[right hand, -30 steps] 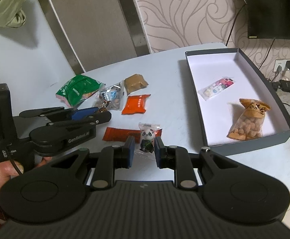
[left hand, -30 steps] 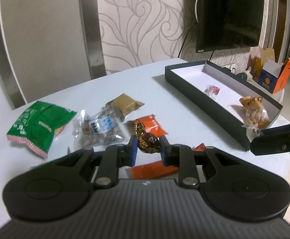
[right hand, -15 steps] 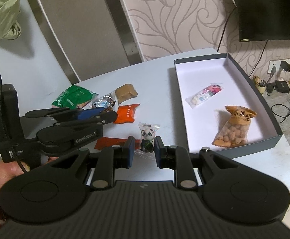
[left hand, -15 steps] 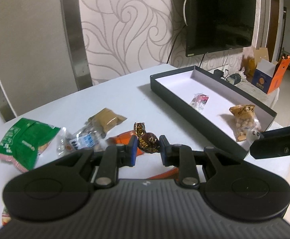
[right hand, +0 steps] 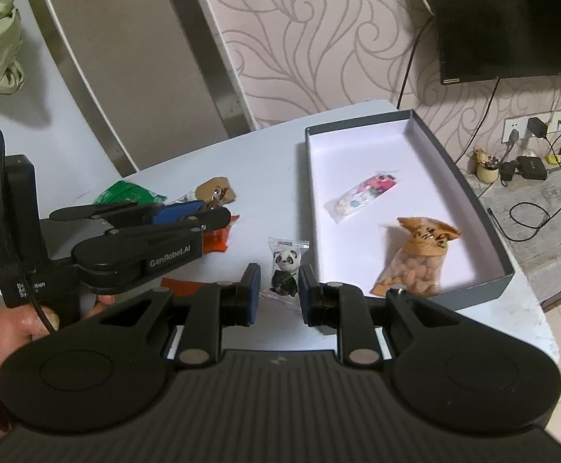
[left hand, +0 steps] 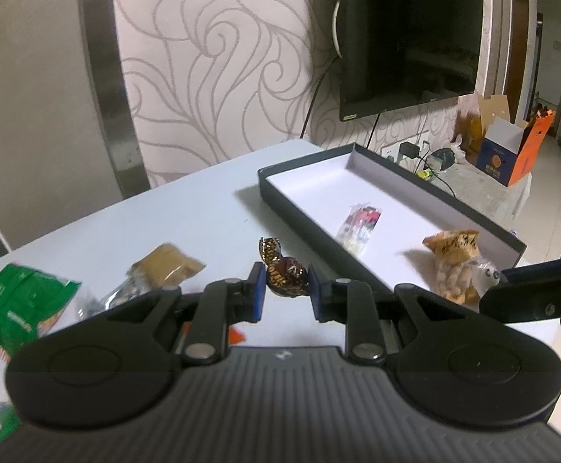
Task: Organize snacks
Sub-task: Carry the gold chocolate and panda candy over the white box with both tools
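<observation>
1. Jaws first: my left gripper (left hand: 283,289) is pinching a brown candy (left hand: 285,270) between its pads, lifted clear of the table (left hand: 203,208). My right gripper (right hand: 279,293) is pressed onto a panda sweet (right hand: 287,266), also held clear of the table.
2. Ahead and to the right of both pairs of jaws lies the box (right hand: 473,208), open, with a white floor. I judge it to be where the snacks belong.
3. Done so far, as I read it: two packets are in the box, a clear sweet bag (right hand: 361,195) toward its middle and a nut bag (right hand: 415,262) nearer my right jaws.
4. In hand: the candy and the panda sweet, both short of the box wall, so neither counts yet.
5. Left on the table, to the left of the jaws: a green packet (left hand: 6,308), a tan packet (left hand: 164,266), a clear wrapper beside it, and orange packets (right hand: 216,239) partly hidden behind the left gripper in the right view. I cannot tell their exact count.
6. My estimate: under halfway, with both carried pieces next to drop in.
</observation>
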A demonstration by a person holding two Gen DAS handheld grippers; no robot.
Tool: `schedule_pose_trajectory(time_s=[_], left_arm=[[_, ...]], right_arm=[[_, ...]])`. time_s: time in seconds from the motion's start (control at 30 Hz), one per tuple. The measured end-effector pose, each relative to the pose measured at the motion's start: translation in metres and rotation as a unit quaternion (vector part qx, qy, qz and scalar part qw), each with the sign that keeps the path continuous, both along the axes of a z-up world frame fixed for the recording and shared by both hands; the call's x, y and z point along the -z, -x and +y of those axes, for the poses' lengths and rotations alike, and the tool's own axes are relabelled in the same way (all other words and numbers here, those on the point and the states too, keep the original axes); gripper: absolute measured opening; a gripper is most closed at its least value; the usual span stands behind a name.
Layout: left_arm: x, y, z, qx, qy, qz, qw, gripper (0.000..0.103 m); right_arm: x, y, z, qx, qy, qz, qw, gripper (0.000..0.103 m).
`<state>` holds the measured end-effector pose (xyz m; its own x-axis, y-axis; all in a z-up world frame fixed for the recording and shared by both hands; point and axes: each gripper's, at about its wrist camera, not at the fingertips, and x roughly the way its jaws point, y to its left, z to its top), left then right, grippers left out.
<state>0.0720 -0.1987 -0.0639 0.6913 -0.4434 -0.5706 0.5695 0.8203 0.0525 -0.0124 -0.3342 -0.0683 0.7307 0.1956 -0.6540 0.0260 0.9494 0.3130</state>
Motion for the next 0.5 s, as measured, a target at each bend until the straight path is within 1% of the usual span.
schedule_pose_trajectory(time_s=[0.33, 0.5], left_arm=[[0.000, -0.008, -0.038, 0.007, 0.000, -0.009, 0.9999, 0.027], [0.002, -0.012, -0.053, 0.006, 0.001, -0.011, 0.9999, 0.027]], right_arm=[[-0.001, -0.006, -0.033, 0.010, 0.002, -0.008, 1.000, 0.025], [-0.001, -0.009, -0.046, 0.006, 0.004, -0.009, 1.000, 0.025]])
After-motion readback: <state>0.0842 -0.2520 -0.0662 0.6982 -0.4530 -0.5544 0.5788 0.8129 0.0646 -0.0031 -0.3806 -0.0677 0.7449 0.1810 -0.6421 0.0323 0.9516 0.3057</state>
